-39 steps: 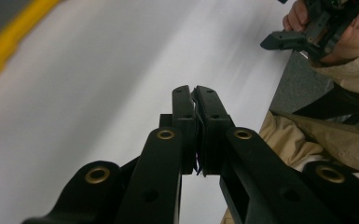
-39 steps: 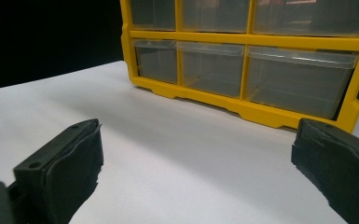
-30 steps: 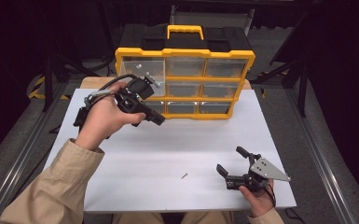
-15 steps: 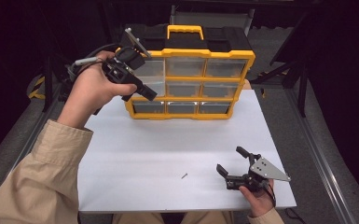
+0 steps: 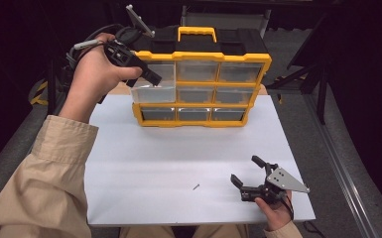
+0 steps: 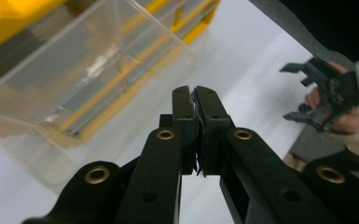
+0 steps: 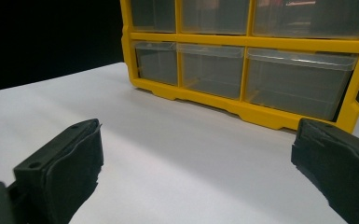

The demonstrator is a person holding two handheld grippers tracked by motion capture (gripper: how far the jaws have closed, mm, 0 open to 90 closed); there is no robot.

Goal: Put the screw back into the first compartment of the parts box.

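A yellow organizer (image 5: 203,55) with clear drawers stands at the back of the white table (image 5: 144,163). One clear drawer (image 5: 151,92) in its left column sticks out toward me; in the left gripper view this drawer (image 6: 74,88) lies just left of the jaws. My left gripper (image 5: 155,79) (image 6: 195,95) is held high at the organizer's upper left corner, shut, with nothing visible between its pads. My right gripper (image 5: 245,172) rests low near the table's front right, jaws wide open and empty, facing the organizer's bottom row (image 7: 242,70).
A small dark screw (image 5: 196,187) lies on the table, left of the right gripper. The organizer's black lid carries a yellow handle (image 5: 197,31). The right hand and its gripper (image 6: 326,95) appear far off in the left gripper view. Dark floor surrounds the table.
My left hand has risen from in front of the organizer's lower left to its upper left corner. The clear drawer now stands pulled out. The right gripper has not moved.
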